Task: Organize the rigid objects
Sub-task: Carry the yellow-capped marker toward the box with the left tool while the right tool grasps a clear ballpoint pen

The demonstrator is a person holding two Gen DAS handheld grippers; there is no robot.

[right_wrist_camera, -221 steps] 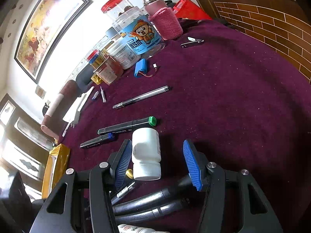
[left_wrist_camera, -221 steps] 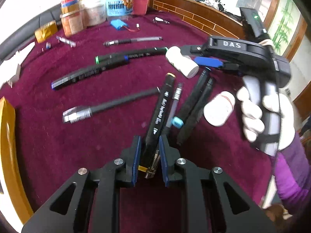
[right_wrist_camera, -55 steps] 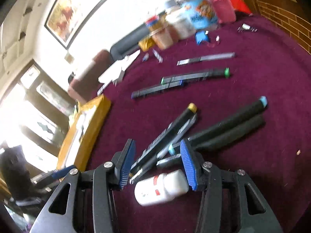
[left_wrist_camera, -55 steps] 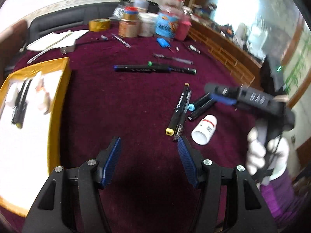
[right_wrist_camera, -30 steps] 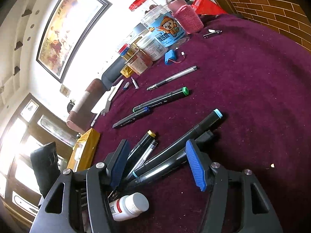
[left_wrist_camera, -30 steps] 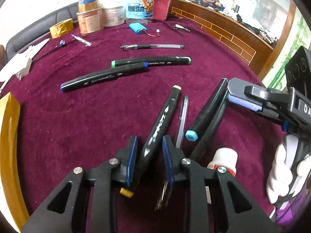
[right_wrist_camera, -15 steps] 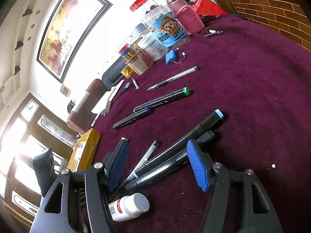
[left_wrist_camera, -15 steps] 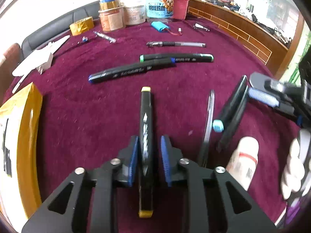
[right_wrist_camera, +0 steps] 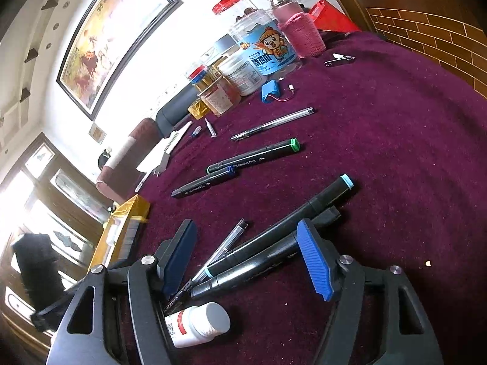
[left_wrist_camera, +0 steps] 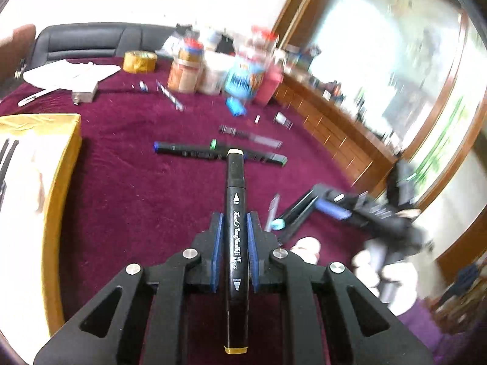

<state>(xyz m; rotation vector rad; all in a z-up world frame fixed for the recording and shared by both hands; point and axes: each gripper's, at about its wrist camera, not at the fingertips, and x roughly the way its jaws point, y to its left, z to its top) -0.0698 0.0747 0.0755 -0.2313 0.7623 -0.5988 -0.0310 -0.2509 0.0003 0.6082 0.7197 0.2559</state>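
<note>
Markers (right_wrist_camera: 281, 241), a clear pen (right_wrist_camera: 223, 248) and a white bottle (right_wrist_camera: 194, 324) crowd the plush maroon cloth (right_wrist_camera: 395, 158). Left gripper (left_wrist_camera: 234, 237) clamps a black marker (left_wrist_camera: 236, 228); right gripper (right_wrist_camera: 246, 258) is opening, its pads touching nothing.

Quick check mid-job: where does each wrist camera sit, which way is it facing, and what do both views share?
Left wrist: behind the left gripper, shut on the yellow-capped marker, facing the yellow box and jars; right gripper and gloved hand show.
Right wrist: behind the right gripper, jaws opening over the blue-capped marker, white bottle below.
Shared: green-capped marker.

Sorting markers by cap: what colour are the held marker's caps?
Yellow on the marker, clearest in the left wrist view.
</note>
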